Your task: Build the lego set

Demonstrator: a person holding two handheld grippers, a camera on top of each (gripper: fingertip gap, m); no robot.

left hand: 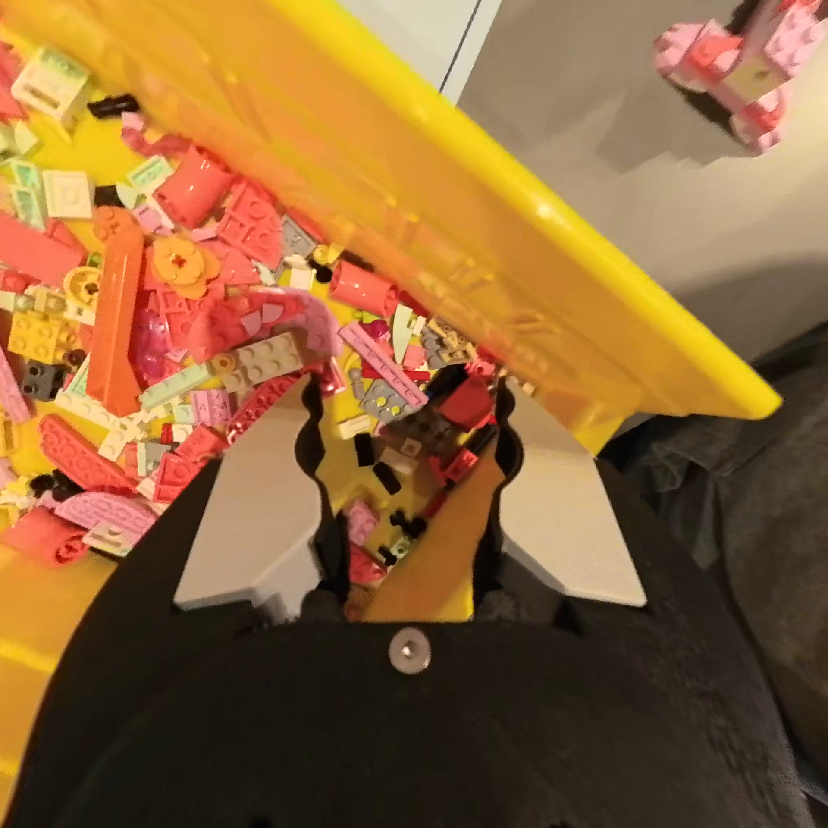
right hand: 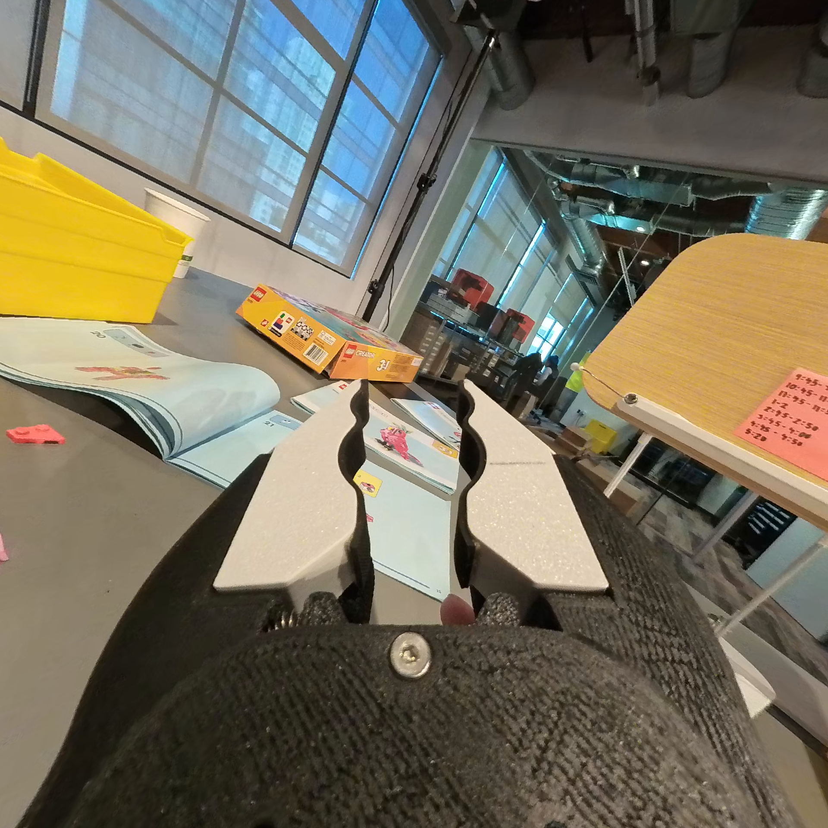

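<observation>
My left gripper (left hand: 407, 381) is open over the corner of a yellow bin (left hand: 560, 286) full of loose Lego pieces, mostly coral, pink, orange and cream. Between its fingers lie a red piece (left hand: 466, 403) and a grey plate (left hand: 390, 401); neither is held. A part-built pink and coral model (left hand: 739, 85) stands on the table beyond the bin, blurred. My right gripper (right hand: 412, 390) is open and empty, low over the dark table, pointing at open instruction booklets (right hand: 179, 403). A coral plate (right hand: 36, 434) lies loose on the table at the left.
Stacked yellow bins (right hand: 85, 269) stand at the far left with a white paper cup (right hand: 179, 215) behind. The orange Lego box (right hand: 331, 340) lies beyond the booklets. A wooden tabletop (right hand: 717, 322) with a pink note juts in at the right. Windows are behind. Some 35 cm of space lies between my two pairs of fingers.
</observation>
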